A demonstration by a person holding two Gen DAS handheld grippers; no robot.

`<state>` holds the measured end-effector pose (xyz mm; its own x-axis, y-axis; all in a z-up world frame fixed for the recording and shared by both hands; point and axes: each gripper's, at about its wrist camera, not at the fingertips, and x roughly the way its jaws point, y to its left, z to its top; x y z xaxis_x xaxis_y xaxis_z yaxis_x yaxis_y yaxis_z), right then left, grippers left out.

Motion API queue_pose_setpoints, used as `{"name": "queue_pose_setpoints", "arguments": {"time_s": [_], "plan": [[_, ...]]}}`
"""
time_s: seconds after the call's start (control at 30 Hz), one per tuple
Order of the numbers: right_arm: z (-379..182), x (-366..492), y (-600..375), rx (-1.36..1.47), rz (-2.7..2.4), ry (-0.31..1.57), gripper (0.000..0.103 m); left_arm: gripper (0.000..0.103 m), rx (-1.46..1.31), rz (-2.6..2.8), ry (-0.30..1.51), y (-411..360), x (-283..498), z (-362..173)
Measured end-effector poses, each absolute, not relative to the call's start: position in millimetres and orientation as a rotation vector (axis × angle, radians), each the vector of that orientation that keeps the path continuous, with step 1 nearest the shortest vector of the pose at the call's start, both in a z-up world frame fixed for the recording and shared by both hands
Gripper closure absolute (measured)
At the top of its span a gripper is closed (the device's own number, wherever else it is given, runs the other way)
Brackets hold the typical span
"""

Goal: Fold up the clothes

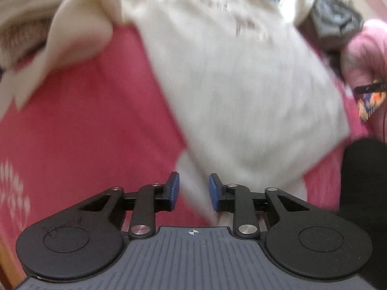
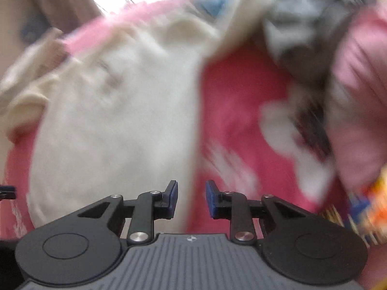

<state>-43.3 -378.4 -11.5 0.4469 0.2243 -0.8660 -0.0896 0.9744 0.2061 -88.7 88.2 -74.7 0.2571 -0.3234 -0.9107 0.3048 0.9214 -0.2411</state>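
A cream sweater (image 1: 237, 91) lies spread on a pink blanket (image 1: 92, 125), its hem nearest both claws and its collar farthest ahead. The left gripper (image 1: 194, 191) is released, its 2 blue pads parted with a corner of the hem lying between or just under them; the blur keeps me from telling whether cloth touches either pad. The right gripper (image 2: 191, 198) is also released, its jaws astride the sweater's right edge with bare blanket to its right. I judge the hands are either about to take the hem for a fold or have just let it drop. A folded-in sleeve (image 1: 79, 36) lies ahead-left of the left claw, with open blanket below it. A grey garment (image 2: 302, 36) is heaped ahead-right of the right claw, crowding that side.
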Motion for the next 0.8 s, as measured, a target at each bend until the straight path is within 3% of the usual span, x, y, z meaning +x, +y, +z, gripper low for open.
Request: {"name": "queue_pose_setpoints", "arguments": {"time_s": [0.13, 0.3, 0.4, 0.6, 0.8], "plan": [[-42, -26, -338, 0.160, 0.246, 1.048, 0.079, 0.073, 0.001, -0.408, 1.169, 66, -73, -85], [-90, -28, -326, 0.119, 0.203, 1.125, 0.094, 0.073, 0.026, -0.390, 1.080, 42, -58, -96], [-85, -30, -333, 0.139, 0.176, 1.154, 0.103, 0.073, 0.049, -0.410, 1.059, 48, -65, -92], [-52, -26, -303, 0.040, 0.226, 1.016, 0.101, 0.072, 0.020, -0.399, 1.019, 49, -51, -70], [-59, 14, -266, 0.031, 0.271, 0.947, 0.101, 0.072, 0.001, -0.350, 0.950, 35, -11, -70]]}}
